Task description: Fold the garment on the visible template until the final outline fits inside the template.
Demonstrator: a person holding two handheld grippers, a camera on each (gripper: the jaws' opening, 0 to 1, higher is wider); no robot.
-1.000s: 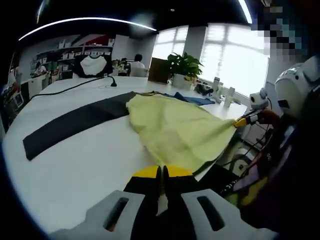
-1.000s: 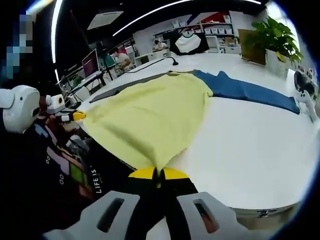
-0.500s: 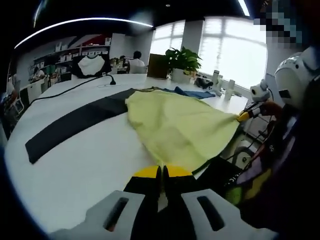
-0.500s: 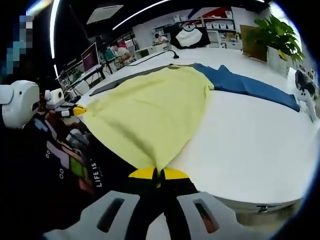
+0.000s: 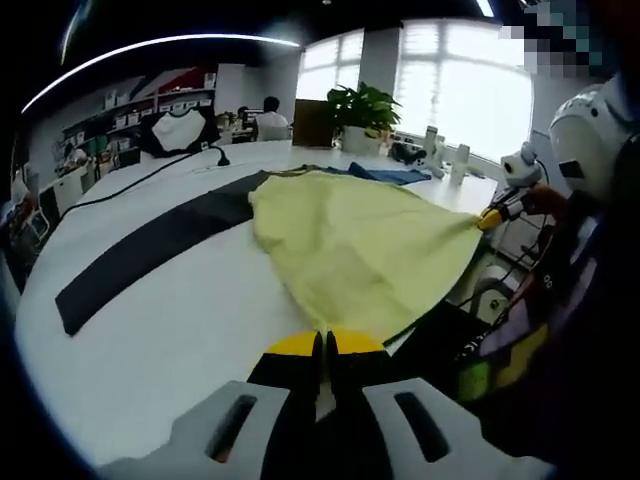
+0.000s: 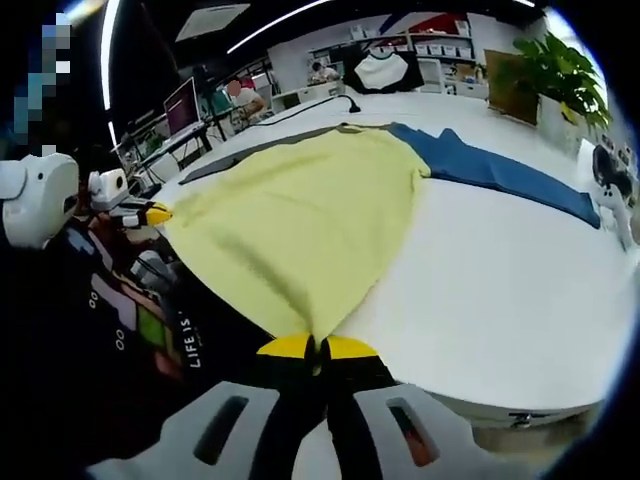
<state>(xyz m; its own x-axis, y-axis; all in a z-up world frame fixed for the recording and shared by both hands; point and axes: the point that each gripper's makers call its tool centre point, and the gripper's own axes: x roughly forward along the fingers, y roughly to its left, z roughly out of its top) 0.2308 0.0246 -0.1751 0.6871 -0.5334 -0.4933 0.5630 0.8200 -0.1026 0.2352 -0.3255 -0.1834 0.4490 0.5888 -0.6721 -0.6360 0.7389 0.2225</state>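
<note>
A pale yellow garment (image 5: 350, 240) lies spread on the white table (image 5: 170, 330), its near hem lifted off the table's edge. My left gripper (image 5: 325, 345) is shut on one hem corner. My right gripper (image 6: 318, 347) is shut on the other corner. In the left gripper view the right gripper (image 5: 490, 218) comes in from the right, pinching the cloth. The left gripper (image 6: 150, 213) is at the left of the right gripper view. A dark grey template strip (image 5: 140, 255) runs under the garment's far end (image 6: 240, 160).
A blue garment (image 6: 500, 175) lies flat beyond the yellow one (image 5: 385, 175). A black cable (image 5: 150, 172) crosses the far table. A potted plant (image 5: 365, 105) and bottles (image 5: 445, 162) stand at the back. My dark printed clothes (image 6: 150, 330) press against the near edge.
Both views have shifted slightly with my hands. The yellow garment stays stretched between the two shut grippers, its near hem raised a little more.
</note>
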